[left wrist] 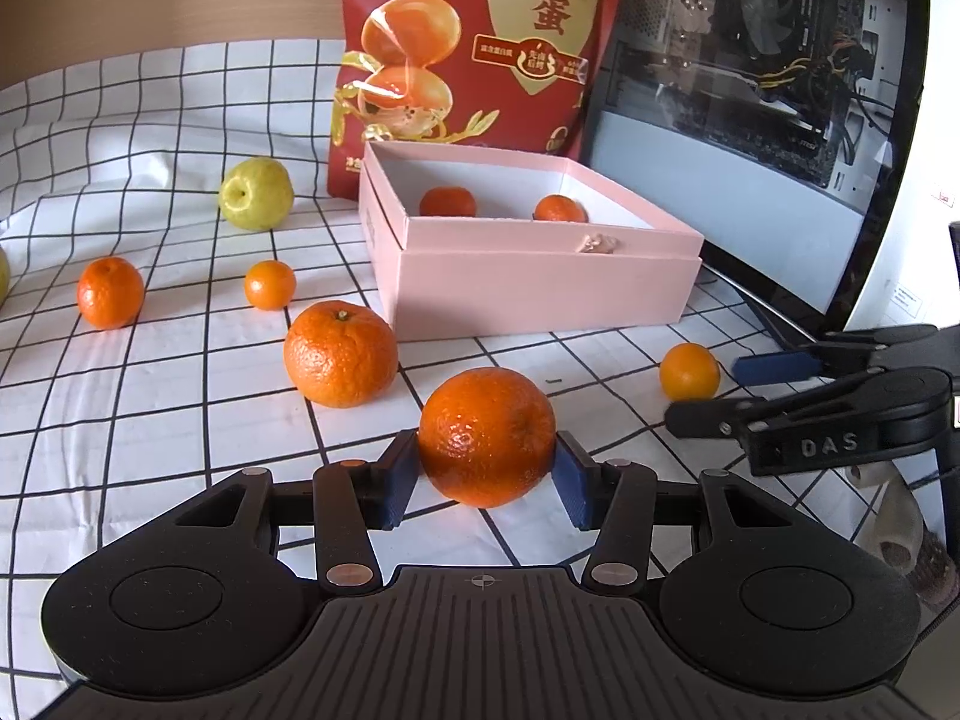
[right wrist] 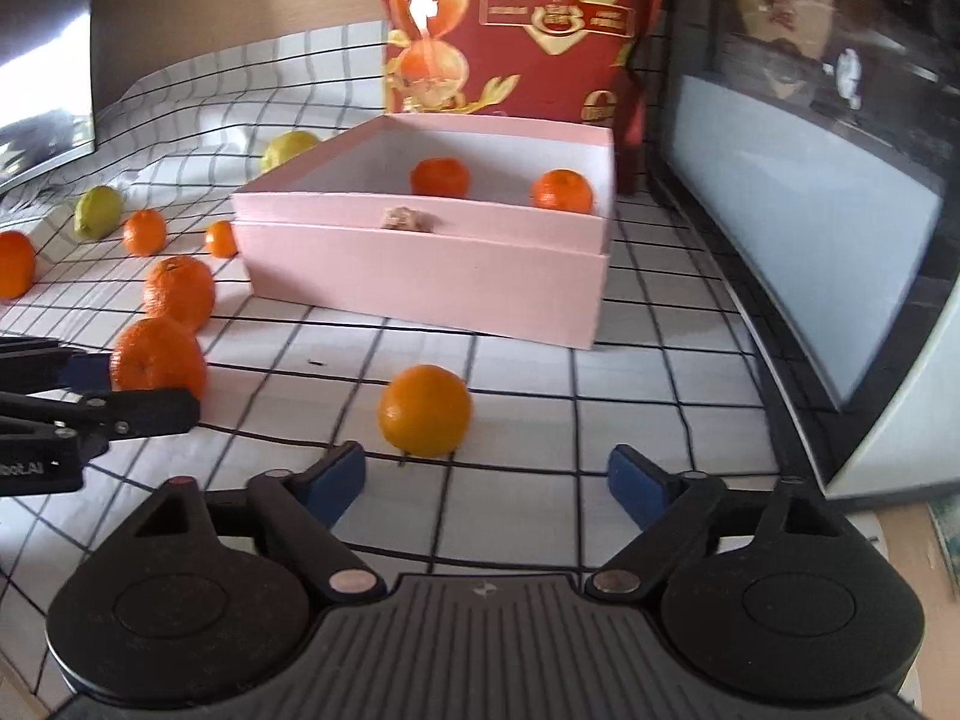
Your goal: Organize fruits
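we count two mandarins [left wrist: 447,201] already lying in the pink box [left wrist: 540,294], which stands open on the checked cloth [left wrist: 150,420] in front of a red snack bag [left wrist: 480,48]. most of the fruit is still outside it: a large mandarin [left wrist: 340,354], two smaller ones [left wrist: 110,292] further off to the left, a little one [left wrist: 269,284], and a green pear-like fruit [left wrist: 256,193] near the bag.

our left gripper [left wrist: 487,462] has its blue pads pressed on either side of another mandarin [left wrist: 486,437], held a little above the cloth, so we judge this one is on its way to the box. our right gripper [right wrist: 486,477] stands spread with nothing between its pads; a small smooth orange [right wrist: 425,411] sits on the cloth just beyond the tips, and we take it to be that hand's target. so the sorting looks to us under way, less than half done.

the bag shows large gold characters 鹌鹑蛋 and 无抗, with pictures of halved eggs. the right gripper, seen from the left wrist, carries raised letters "das".
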Demonstrator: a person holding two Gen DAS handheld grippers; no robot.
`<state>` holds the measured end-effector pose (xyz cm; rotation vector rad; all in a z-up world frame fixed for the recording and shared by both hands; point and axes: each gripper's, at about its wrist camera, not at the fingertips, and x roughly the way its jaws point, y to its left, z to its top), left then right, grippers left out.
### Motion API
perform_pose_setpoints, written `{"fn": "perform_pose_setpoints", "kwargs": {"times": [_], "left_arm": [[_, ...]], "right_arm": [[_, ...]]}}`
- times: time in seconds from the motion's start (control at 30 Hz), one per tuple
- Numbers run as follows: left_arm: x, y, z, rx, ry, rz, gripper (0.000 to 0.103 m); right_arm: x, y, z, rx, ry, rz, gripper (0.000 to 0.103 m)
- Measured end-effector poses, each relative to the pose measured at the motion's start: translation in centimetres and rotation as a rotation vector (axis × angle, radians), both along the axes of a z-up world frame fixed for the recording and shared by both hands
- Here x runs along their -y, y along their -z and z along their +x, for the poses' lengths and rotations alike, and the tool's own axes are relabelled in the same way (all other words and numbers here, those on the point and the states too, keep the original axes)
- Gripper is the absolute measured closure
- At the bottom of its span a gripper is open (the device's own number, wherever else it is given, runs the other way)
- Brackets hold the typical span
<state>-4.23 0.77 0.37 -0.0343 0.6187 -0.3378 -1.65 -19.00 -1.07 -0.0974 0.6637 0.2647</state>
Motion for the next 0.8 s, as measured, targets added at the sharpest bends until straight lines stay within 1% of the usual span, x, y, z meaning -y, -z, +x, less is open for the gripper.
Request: {"fn": "perform_pose_setpoints", "kwargs": {"times": [0.03,0.07,0.1,0.13,0.17,0.2,0.23,0.27,0.37,0.4,0.43,0.47,0.5,0.6,0.63,0.7,0.8], "left_arm": [[0.0,0.0,0.0,0.0,0.0,-0.001,0.049],[0.0,0.0,0.0,0.0,0.0,-0.002,0.049],[0.0,0.0,0.0,0.0,0.0,-0.001,0.049],[0.1,0.0,0.0,0.0,-0.001,0.002,0.049],[0.1,0.0,0.0,0.001,0.0,0.007,0.049],[0.2,0.0,-0.1,0.003,-0.001,0.018,0.048],[0.5,0.0,-0.1,0.005,-0.001,0.036,0.047],[0.7,0.0,-0.1,0.008,0.0,0.053,0.047],[1.9,0.0,-0.2,0.013,0.011,0.136,0.045],[2.2,-0.1,-0.2,0.016,0.016,0.153,0.046],[2.4,-0.1,-0.3,0.019,0.027,0.165,0.051],[2.4,-0.1,-0.3,0.021,0.041,0.161,0.053],[2.4,-0.2,-0.2,0.012,0.053,0.151,0.053],[1.7,-1.0,0.3,-0.034,0.099,0.022,0.054],[1.7,-1.7,0.4,-0.026,0.105,-0.005,0.054],[2.1,-4.1,0.9,0.034,0.105,-0.023,0.054],[2.9,-9.2,2.2,0.173,0.11,-0.021,0.054]], "right_arm": [[-0.2,-0.1,0.2,0.0,-0.01,-0.001,0.03],[-0.4,-0.1,0.4,0.003,-0.019,-0.001,0.033],[-0.7,-0.2,0.5,0.006,-0.025,-0.002,0.04],[-0.9,-0.2,0.6,0.008,-0.032,-0.003,0.05],[-1.1,-0.4,0.5,0.009,-0.042,-0.006,0.056],[-1.3,-0.5,0.4,0.009,-0.053,-0.012,0.068],[-1.6,-0.5,0.2,0.012,-0.06,-0.024,0.07],[-1.8,-0.6,-0.2,0.022,-0.061,-0.039,0.07],[-2.0,-0.8,-1.3,0.048,-0.079,-0.063,0.071],[-2.0,-0.9,-1.6,0.048,-0.086,-0.061,0.071],[-1.9,-1.1,-1.8,0.045,-0.092,-0.056,0.071],[-1.8,-1.3,-1.9,0.041,-0.098,-0.048,0.071],[-1.6,-1.5,-2.1,0.037,-0.1,-0.037,0.071],[-0.9,-2.7,-2.4,0.042,-0.096,-0.004,0.071],[-0.6,-3.5,-2.5,0.055,-0.093,0.007,0.071],[-0.2,-5.2,-2.4,0.094,-0.079,0.021,0.071],[0.3,-8.7,-1.6,0.174,-0.042,0.028,0.071]]}}
